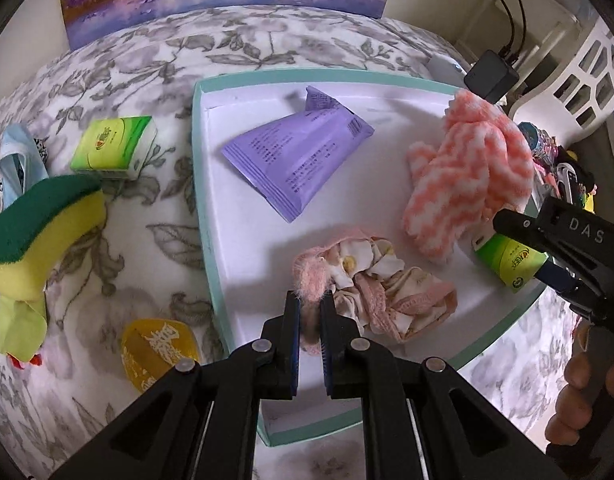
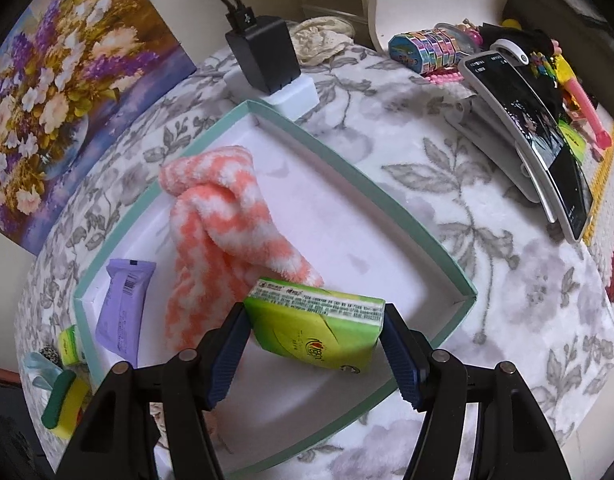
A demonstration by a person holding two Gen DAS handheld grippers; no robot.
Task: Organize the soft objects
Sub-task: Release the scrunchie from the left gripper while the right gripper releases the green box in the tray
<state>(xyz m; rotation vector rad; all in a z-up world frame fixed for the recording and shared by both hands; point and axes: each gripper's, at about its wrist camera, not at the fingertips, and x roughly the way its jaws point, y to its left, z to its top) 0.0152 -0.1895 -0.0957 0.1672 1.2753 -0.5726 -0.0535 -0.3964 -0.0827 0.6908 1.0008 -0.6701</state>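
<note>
Fingers of our left gripper were pinched nearly shut on the fuzzy pink edge of a crumpled cloth, which lay inside the teal box. Our right gripper had its fingers wide around a green tissue pack, held low over the box. We saw a striped pink towel and a purple packet in there too.

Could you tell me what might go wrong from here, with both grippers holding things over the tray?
The left gripper pinches only a fuzzy edge of the pink crumpled cloth, so it may snag the pads on release. The green tissue pack in the right gripper hangs tilted near the striped towel and could land askew on it.
</note>
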